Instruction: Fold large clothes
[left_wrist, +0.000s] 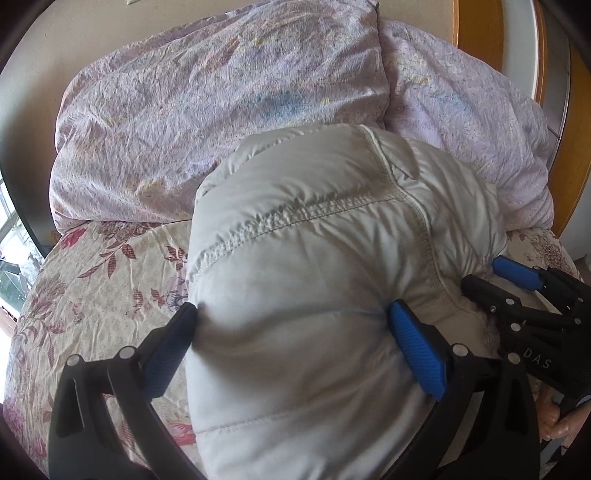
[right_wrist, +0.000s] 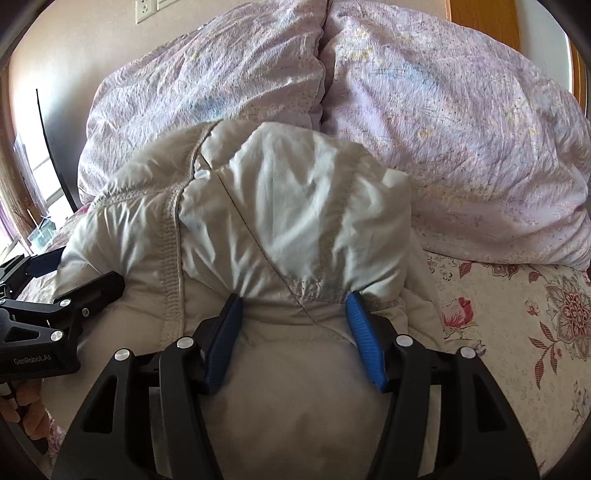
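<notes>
A puffy white down jacket (left_wrist: 314, 258) lies bunched on the floral bed sheet (left_wrist: 92, 266); it also fills the middle of the right wrist view (right_wrist: 288, 206). My left gripper (left_wrist: 291, 314) has its blue pads spread wide and pressed into both sides of a thick fold of the jacket. My right gripper (right_wrist: 293, 299) grips another bulging fold between its blue pads (right_wrist: 364, 332). The right gripper shows in the left wrist view (left_wrist: 517, 288) at the jacket's right edge. The left gripper shows in the right wrist view (right_wrist: 48, 295) at the jacket's left edge.
A rumpled lilac duvet (left_wrist: 221, 110) is piled along the head of the bed, right behind the jacket; it also shows in the right wrist view (right_wrist: 461, 129). A wooden headboard (left_wrist: 480, 29) stands at the far right. A window (left_wrist: 7, 229) is on the left.
</notes>
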